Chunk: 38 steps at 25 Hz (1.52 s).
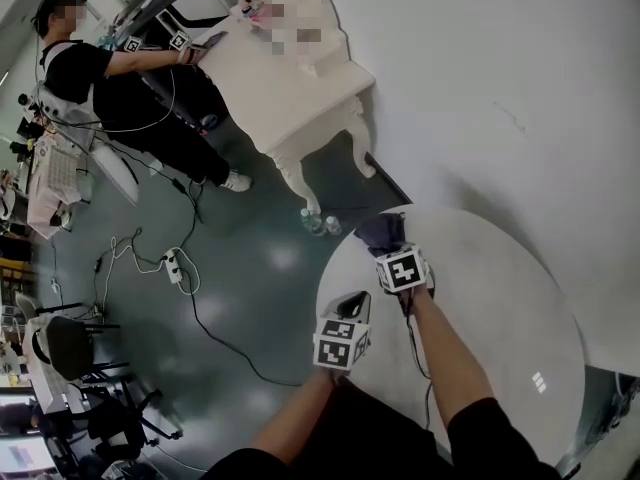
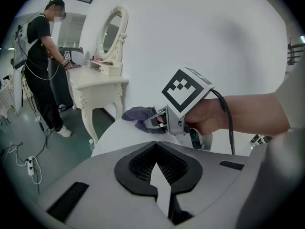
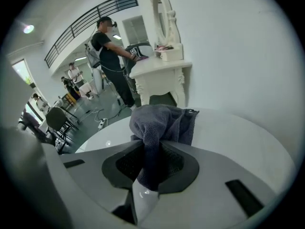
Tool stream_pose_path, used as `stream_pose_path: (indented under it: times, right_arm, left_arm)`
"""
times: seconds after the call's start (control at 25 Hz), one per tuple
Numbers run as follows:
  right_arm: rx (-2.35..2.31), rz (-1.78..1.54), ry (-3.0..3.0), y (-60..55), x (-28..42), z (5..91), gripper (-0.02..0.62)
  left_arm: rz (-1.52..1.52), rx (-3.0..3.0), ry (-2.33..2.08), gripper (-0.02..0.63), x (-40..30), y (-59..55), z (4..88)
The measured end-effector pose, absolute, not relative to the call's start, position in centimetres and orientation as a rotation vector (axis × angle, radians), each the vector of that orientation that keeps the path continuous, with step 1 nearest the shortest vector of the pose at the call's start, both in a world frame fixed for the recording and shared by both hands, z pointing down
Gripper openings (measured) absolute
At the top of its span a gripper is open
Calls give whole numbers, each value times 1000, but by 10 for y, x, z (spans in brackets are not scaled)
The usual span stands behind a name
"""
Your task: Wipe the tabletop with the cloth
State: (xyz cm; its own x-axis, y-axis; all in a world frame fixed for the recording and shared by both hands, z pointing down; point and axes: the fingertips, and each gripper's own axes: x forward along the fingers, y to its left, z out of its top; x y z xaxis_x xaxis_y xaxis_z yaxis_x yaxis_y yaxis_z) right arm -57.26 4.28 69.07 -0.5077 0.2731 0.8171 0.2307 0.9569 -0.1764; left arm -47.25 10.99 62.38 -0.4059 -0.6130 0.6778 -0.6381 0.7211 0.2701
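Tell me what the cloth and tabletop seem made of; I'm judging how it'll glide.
The cloth looks like grey terry or microfibre: fuzzy nap, soft folds where the right hand-held gripper pinches it. The tabletop looks hard, smooth and white, perhaps laminate or lacquer: glossy, with a light reflection.

The cloth was half hidden by the right gripper; items on the far dressing table could not be told.

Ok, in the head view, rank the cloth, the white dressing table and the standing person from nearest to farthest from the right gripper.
1. Cloth: pinched in the fingers of the right gripper.
2. Dressing table: ahead, across the floor.
3. Standing person: at its far left end.
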Motion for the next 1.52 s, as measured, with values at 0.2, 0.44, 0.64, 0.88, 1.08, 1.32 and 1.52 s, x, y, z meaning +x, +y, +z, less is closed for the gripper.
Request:
stream_pose_path:
  times: [0.2,0.44,0.64,0.88,1.08,1.32,1.52]
  right_arm:
    - [-415,69,-2101,65,-559,696,61]
    - [-372,99,-2151,25,-527,687,61]
    - [-285,146,-2171,-31,-480,684,61]
    - [-139,212,-2193,-101,-408,680,61]
    - [10,275,-2226,-141,-344,673,61]
    - [140,320,-2253,-165,-246,662,61]
    - [263,380,-2256,-191,-189,662,61]
  left_arm:
    - [38,929,-2124,6,-471,110,626]
    - [81,1018,-2076,6,-443,76,625]
    - [128,1132,-2016,6,-408,26,625]
    - [193,1269,-1915,6,-348,-31,628]
    - [281,1411,-1850,6,-299,-61,623]
    - [352,1533,-1811,6,-217,-81,609]
    - [415,1637,-1739,6,-172,-103,609]
